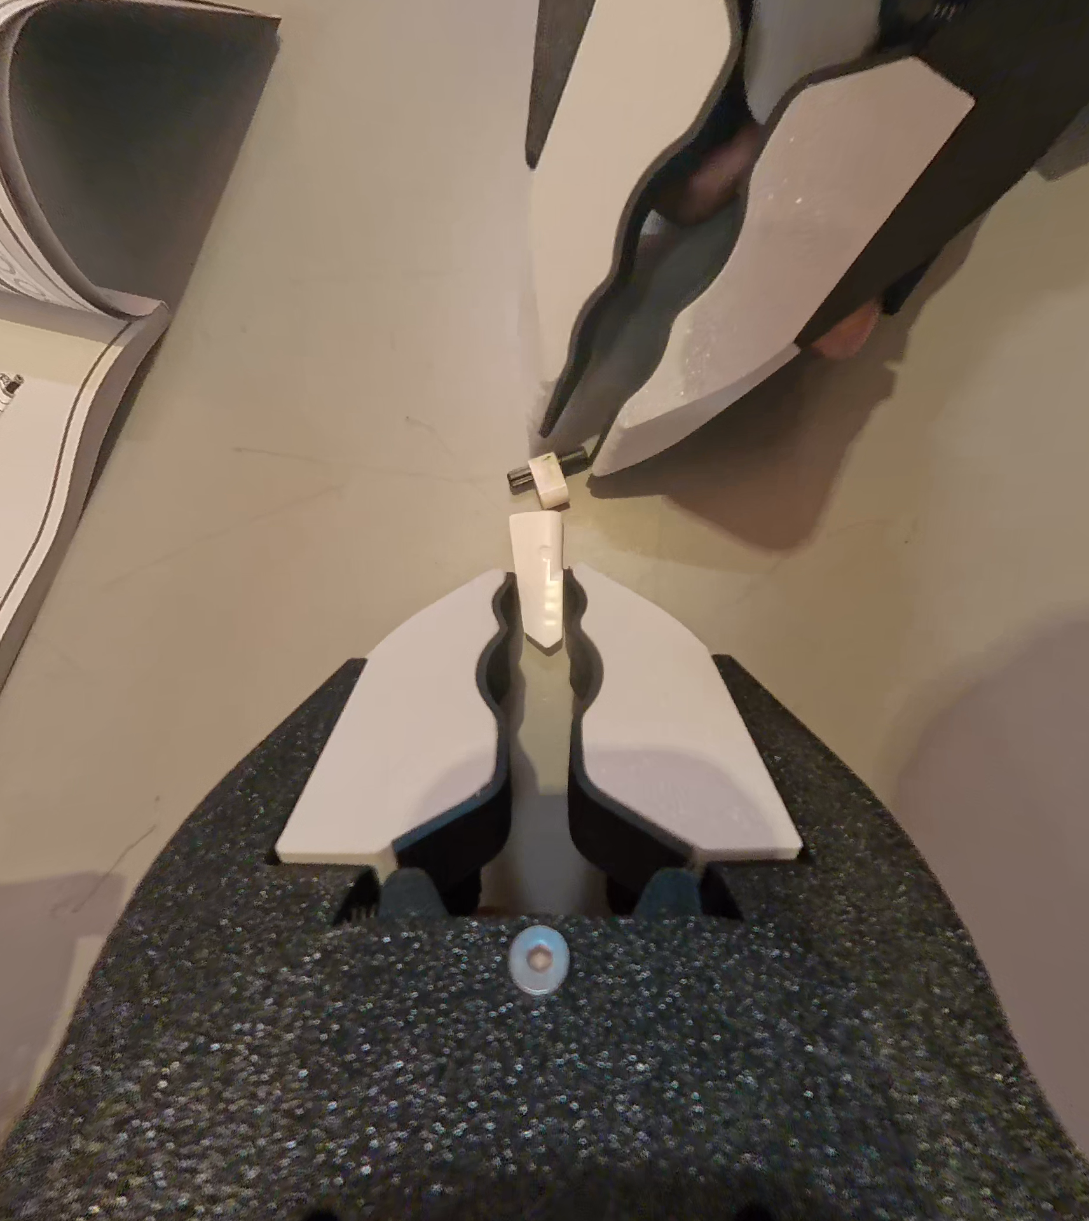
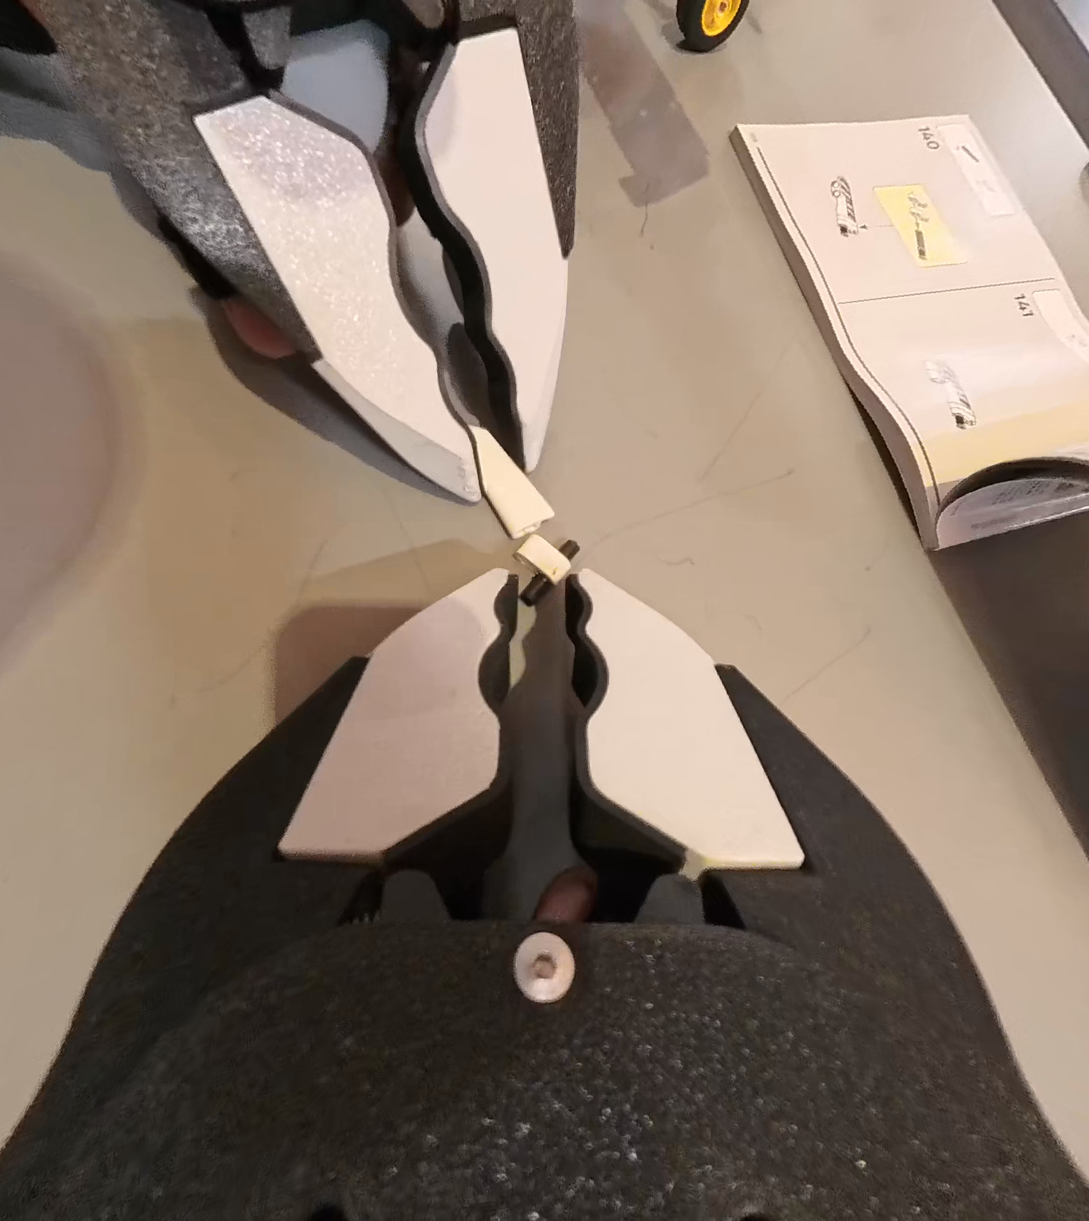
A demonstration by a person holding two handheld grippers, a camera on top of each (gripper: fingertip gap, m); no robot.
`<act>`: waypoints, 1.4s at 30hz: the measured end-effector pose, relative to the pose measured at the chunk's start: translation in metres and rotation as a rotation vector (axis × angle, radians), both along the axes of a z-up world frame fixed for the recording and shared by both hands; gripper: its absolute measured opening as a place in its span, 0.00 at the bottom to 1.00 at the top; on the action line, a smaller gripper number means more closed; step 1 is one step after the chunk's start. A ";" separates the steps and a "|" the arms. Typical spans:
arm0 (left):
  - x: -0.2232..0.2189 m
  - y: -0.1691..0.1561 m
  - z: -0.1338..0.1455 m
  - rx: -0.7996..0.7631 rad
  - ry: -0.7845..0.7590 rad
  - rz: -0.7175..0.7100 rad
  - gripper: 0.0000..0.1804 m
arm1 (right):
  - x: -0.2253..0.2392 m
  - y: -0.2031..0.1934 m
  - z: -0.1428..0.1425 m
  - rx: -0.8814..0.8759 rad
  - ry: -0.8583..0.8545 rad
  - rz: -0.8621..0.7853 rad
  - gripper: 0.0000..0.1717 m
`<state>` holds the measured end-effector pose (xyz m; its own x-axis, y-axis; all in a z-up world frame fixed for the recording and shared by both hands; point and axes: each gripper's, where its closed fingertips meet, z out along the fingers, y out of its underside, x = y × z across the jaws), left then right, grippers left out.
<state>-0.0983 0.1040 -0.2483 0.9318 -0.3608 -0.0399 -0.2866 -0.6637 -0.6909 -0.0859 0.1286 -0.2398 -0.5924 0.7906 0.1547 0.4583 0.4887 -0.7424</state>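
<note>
On the beige tabletop (image 1: 343, 370), with the small white connector (image 1: 547, 481) as the landmark, an open instruction booklet (image 1: 6, 423) lies well off to its left in the left wrist view, its pages curling up at the fold. Just below the connector in that view, the left gripper (image 1: 538, 575) has its jaws closed on a long white beam piece (image 1: 536, 568), both pads pressed against its sides; the piece juts forward past the fingertips and its blunt end stops just short of the connector, with a narrow sliver of table showing between them. A short black pin (image 1: 568, 457) runs through the connector, sticking out on both sides, and the pair rests on the table. To the connector's upper right, the right gripper (image 1: 571, 456) comes in at a slant, its jaws a little apart, with one end of the pin lying right at the fingertips; no pad visibly presses on pin or connector. From the right wrist view the connector (image 2: 543, 554) sits just ahead of that gripper's own tips, the beam piece (image 2: 510, 489) beyond it, the same booklet (image 2: 924, 317) well to its right, and a yellow-hubbed black wheel (image 2: 710, 20) far beyond it at the top edge.
</note>
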 end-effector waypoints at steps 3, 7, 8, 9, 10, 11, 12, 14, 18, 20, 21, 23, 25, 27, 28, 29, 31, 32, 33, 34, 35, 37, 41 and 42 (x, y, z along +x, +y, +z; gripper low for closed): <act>0.000 0.000 0.000 -0.003 -0.014 0.005 0.07 | -0.002 0.001 -0.001 -0.017 -0.025 -0.008 0.08; 0.001 0.000 0.001 -0.010 -0.040 0.007 0.07 | -0.003 0.001 -0.003 -0.032 -0.054 -0.004 0.01; 0.001 0.000 0.002 -0.010 -0.050 0.009 0.07 | -0.003 0.002 -0.003 -0.032 -0.054 -0.003 0.00; 0.001 0.000 0.002 -0.011 -0.061 0.013 0.07 | -0.003 0.002 -0.003 -0.028 -0.049 -0.003 0.00; 0.000 -0.001 0.002 -0.011 -0.068 0.018 0.07 | -0.002 0.002 -0.003 -0.023 -0.043 -0.002 0.00; -0.001 -0.001 0.003 -0.009 -0.067 0.023 0.07 | -0.002 0.002 -0.002 -0.018 -0.036 0.000 0.00; -0.002 0.000 0.004 -0.006 -0.061 0.027 0.07 | -0.002 0.002 -0.002 -0.012 -0.028 0.003 0.00; -0.004 -0.001 0.004 -0.002 -0.048 0.032 0.07 | -0.001 0.002 -0.001 0.004 -0.008 0.005 0.00; -0.003 -0.001 0.004 -0.002 -0.042 0.028 0.07 | -0.001 0.002 0.000 0.023 0.016 0.001 0.00; -0.004 -0.001 0.004 -0.003 -0.037 0.030 0.07 | -0.001 0.003 0.000 0.027 0.021 -0.001 0.00; -0.004 -0.001 0.004 -0.002 -0.036 0.030 0.07 | -0.001 0.003 0.000 0.028 0.023 -0.001 0.00; -0.004 -0.001 0.005 0.001 -0.039 0.033 0.07 | -0.001 0.003 0.001 0.030 0.025 -0.002 0.00; -0.005 -0.001 0.006 0.003 -0.040 0.035 0.07 | -0.001 0.003 0.001 0.032 0.028 -0.003 0.00; -0.005 -0.002 0.006 0.002 -0.041 0.036 0.07 | -0.001 0.003 0.001 0.034 0.030 -0.004 0.00; -0.005 -0.002 0.006 0.002 -0.042 0.035 0.07 | -0.001 0.003 0.001 0.035 0.031 -0.005 0.00; -0.005 -0.002 0.005 0.001 -0.042 0.035 0.07 | -0.001 0.003 0.001 0.035 0.031 -0.005 0.00; -0.004 -0.002 0.005 -0.003 -0.039 0.033 0.07 | -0.001 0.003 0.001 0.037 0.033 -0.007 0.00; -0.004 -0.002 0.004 -0.005 -0.038 0.032 0.07 | -0.001 0.003 0.001 0.038 0.034 -0.007 0.00; -0.004 -0.002 0.004 -0.006 -0.039 0.030 0.07 | -0.001 0.003 0.001 0.039 0.035 -0.008 0.00; -0.004 -0.002 0.004 -0.006 -0.038 0.030 0.07 | -0.001 0.003 0.001 0.040 0.036 -0.008 0.00; -0.004 -0.002 0.004 -0.007 -0.038 0.030 0.07 | -0.001 0.003 0.001 0.040 0.037 -0.011 0.00; -0.004 -0.002 0.004 -0.008 -0.038 0.031 0.07 | -0.001 0.004 0.001 0.043 0.039 -0.015 0.00; -0.004 -0.002 0.003 -0.009 -0.042 0.032 0.07 | -0.002 0.004 0.001 0.045 0.042 -0.018 0.00; -0.004 -0.002 0.003 -0.009 -0.041 0.033 0.07 | -0.002 0.004 0.001 0.045 0.042 -0.018 0.00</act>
